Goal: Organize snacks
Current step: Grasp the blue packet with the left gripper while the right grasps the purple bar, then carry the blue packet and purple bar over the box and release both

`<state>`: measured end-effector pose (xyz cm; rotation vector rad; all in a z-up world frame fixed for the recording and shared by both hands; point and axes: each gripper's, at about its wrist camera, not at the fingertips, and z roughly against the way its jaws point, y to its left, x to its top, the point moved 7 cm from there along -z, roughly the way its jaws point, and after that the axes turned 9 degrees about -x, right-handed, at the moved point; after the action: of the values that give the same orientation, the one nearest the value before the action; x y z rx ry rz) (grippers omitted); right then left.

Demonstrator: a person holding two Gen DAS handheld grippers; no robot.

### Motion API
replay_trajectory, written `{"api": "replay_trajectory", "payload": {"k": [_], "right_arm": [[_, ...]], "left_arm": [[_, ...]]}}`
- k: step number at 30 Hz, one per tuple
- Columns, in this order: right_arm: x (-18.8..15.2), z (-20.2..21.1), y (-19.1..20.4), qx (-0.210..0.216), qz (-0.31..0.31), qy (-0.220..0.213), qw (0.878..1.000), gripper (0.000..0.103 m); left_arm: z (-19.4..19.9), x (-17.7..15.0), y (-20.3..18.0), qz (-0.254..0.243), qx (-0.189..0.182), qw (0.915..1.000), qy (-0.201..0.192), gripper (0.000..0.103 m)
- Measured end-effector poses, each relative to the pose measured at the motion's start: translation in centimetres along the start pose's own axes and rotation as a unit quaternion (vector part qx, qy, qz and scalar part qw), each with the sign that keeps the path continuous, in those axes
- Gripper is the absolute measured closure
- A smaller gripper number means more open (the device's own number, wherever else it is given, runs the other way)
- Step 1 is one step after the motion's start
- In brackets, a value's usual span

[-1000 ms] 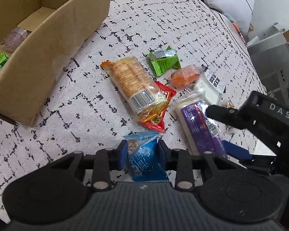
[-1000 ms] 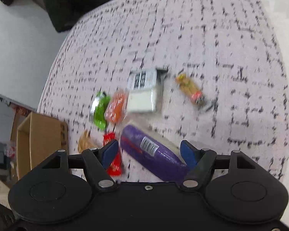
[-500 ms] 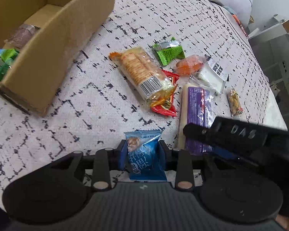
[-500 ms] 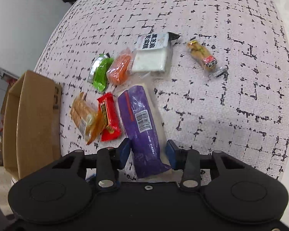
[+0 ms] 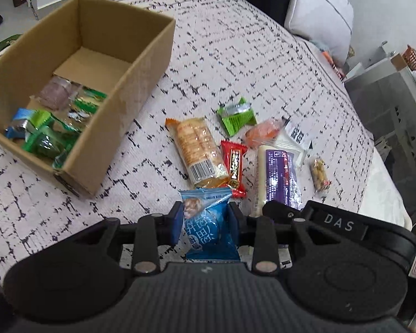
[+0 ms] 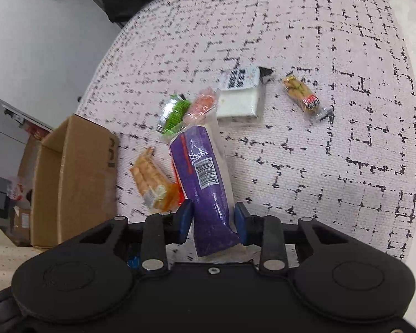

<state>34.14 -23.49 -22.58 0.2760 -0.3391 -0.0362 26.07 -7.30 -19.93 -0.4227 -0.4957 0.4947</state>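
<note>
Your left gripper pinches the light, crinkly blue pack mid-body; your right gripper clamps the long, floppy purple pack at its lower end, so expect sag.

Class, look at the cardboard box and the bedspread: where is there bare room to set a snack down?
The open brown cardboard box is bare at its far end; snacks crowd its near end. Bare bedspread lies beyond the green foil packet. Crowded around the purple-wrapped snack.

Left wrist view: box at upper left of the frame, several packets inside. Loose snacks lie clustered at centre right on the bed, right of the box. Pillow at upper right, behind the cluster.
</note>
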Motion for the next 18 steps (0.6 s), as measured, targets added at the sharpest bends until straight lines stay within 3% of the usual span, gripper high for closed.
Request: {"api": "replay_trajectory", "payload": {"k": [18], "right_arm": [[0.5,4.4,3.5,0.093,0.007,-0.063,0.994,0.071]], "left_arm": [[6.5,3.1,1.0,-0.020,0.016,0.9979,-0.060,0.070]]}}
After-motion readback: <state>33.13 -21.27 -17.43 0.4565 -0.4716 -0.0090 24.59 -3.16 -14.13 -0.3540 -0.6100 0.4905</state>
